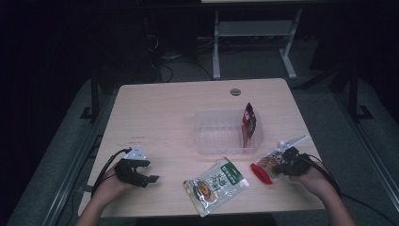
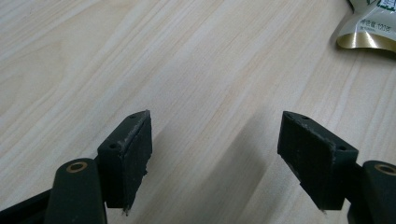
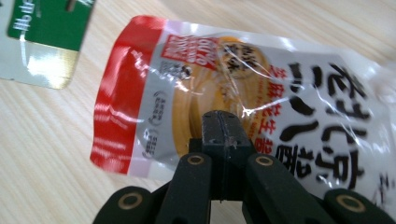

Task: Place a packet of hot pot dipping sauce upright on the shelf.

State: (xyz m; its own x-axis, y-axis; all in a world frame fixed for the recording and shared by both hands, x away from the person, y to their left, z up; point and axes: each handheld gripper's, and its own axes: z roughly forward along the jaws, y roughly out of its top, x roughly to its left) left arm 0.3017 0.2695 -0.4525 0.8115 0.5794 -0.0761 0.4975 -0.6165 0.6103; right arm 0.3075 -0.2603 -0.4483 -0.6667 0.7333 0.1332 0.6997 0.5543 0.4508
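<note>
I have the right gripper (image 3: 223, 122) clamped on the red-ended snack packet (image 3: 243, 93), right of the clear tray (image 1: 207, 141); left gripper (image 2: 215, 154) open, idle. Next: carry to tray.

You're in a lab or test room — dark, carpeted floor (image 1: 61, 141), one pale wooden table (image 1: 160, 108) mid-frame, cables (image 1: 164, 61) and a white metal desk frame (image 1: 254, 42) at top centre.

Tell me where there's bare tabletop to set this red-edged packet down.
Free: the wide left half of the table, between the left gripper and the clear tray, and the far strip behind the tray. Crowded: front right, where the green packet, the right gripper and its red-edged packet sit close together.
</note>
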